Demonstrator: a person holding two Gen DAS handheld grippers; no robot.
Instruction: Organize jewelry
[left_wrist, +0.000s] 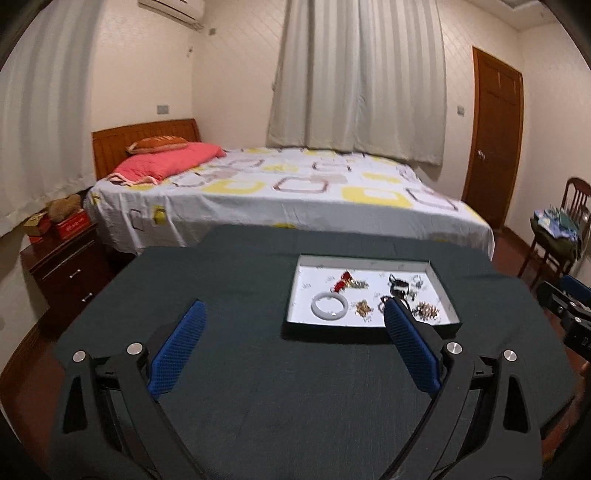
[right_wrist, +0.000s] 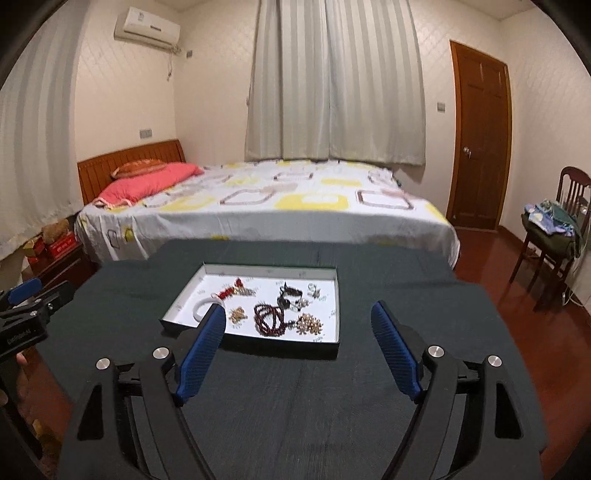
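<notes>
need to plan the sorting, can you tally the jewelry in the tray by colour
white: 1, the bangle
red: 1, the tasselled piece
dark red: 1, the bead string
gold: 2, the small cluster and the larger cluster
black and silver: 1 tangled pile; separate pieces cannot be told apart
total: 6 groups, all inside the tray

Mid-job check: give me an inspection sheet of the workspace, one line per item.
Surface: table under a dark cloth.
Job's things: shallow tray on the cloth holds a white bangle, dark red bead string, gold cluster, red charm and small mixed pieces.
Clutter: nothing seen outside the tray.
Grippers: left claw open, empty; right claw open, empty; both short of the tray.
Cables: nothing seen.
Surroundings: bed, nightstand, chair with clothes, closed door.
</notes>
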